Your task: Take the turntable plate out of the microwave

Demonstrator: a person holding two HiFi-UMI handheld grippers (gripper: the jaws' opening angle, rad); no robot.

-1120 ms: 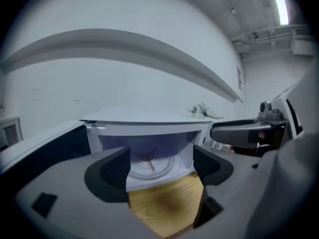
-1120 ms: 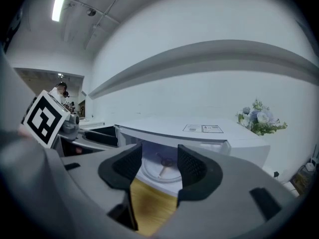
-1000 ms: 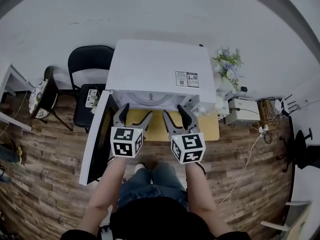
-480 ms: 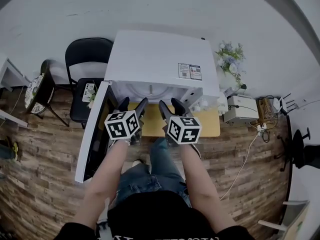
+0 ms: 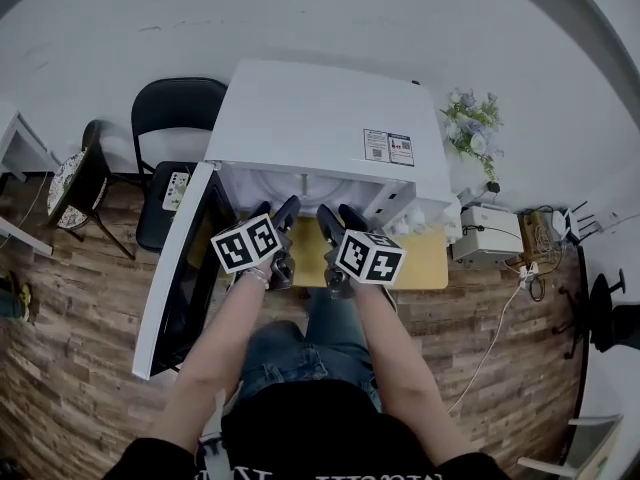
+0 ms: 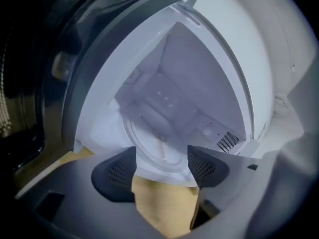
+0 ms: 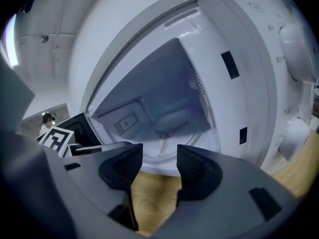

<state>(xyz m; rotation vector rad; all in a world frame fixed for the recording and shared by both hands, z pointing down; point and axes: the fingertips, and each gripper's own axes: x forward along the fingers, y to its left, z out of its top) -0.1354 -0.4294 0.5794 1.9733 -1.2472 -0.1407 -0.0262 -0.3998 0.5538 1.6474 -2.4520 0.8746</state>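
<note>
**Claws at microwave mouth, plate not yet out**

A person holds two claws side by side in front of the open white microwave (image 5: pixel 320 118). Its door (image 5: pixel 180 268) is swung out to the left. The glass turntable plate (image 6: pixel 149 143) lies flat on the cavity floor, inside the oven, w/ neither claw touching it. L claw (image 5: pixel 275 213) has just been closing its jaws, but they stand apart w/ nothing gripped. Only the yellow worktop (image 5: pixel 425 258) and the plate's front rim show through the gap. R claw (image 5: pixel 338 216) is likewise released and empty, aimed into the cavity. A black chair (image 5: pixel 180 118) stands left of the microwave, w/ flowers (image 5: pixel 472 128) to its right.
</note>
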